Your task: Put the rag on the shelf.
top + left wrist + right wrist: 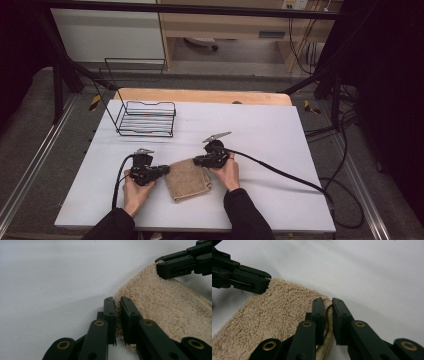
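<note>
Beige towel (187, 179) lay folded on the worktop (280, 145); we had left claw (117, 315) and right claw (327, 315) pinched shut on its far corners, ready to lift together.

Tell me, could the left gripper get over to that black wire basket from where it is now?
Probably yes. The white table lies bare between the left gripper and the wire basket. But its jaws are pinched on the tan towel, so the towel would drag along unless released.
</note>
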Motion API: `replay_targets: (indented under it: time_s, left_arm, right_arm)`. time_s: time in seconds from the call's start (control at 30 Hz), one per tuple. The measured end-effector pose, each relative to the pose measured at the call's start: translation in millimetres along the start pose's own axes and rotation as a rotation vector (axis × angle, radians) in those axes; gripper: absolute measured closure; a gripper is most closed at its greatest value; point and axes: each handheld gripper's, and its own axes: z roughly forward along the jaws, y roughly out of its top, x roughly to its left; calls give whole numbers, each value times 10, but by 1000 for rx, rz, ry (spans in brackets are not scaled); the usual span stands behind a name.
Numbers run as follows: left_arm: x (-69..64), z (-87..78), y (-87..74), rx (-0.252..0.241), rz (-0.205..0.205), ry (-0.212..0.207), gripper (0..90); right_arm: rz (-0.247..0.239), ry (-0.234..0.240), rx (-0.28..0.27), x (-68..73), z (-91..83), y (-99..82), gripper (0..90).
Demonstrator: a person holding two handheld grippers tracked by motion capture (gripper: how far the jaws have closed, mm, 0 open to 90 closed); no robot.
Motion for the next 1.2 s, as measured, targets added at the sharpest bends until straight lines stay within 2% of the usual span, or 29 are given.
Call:
replay_targets:
  time_s: [0.17, 0.3, 0.33, 0.37, 0.5, 0.53, 0.67, 0.83, 0.97, 1.2]
  left_arm:
    - [-16, -23, 0, -21, 9, 2, 840]
    - [-43, -115, 25, -75, 14, -31, 842]
    - [-43, -115, 25, -75, 14, -31, 842]
    - [-69, -164, 38, -99, 29, -39, 842]
    - [-117, -223, 48, -127, 62, -43, 843]
    - [-143, -266, 57, -147, 79, -57, 843]
    - [-188, -366, 84, -185, 104, -71, 844]
    - [-229, -441, 107, -214, 124, -85, 845]
    - [-280, -505, 129, -238, 145, -102, 845]
    - [-379, -606, 173, -278, 206, -97, 847]
  right_arm:
    - [-1, 2, -12, 18, -62, 26, 849]
    - [-21, 2, -34, 59, -162, 50, 856]
    - [-21, 2, -34, 59, -162, 50, 856]
    - [-30, 0, -49, 90, -226, 61, 856]
    - [-50, -2, -83, 154, -355, 77, 857]
    - [-56, -3, -91, 169, -385, 78, 858]
    - [-71, -3, -129, 241, -508, 80, 859]
    - [-85, -4, -174, 304, -625, 85, 861]
    - [-108, -22, -218, 361, -746, 82, 863]
    - [-127, -31, -266, 405, -863, 88, 864]
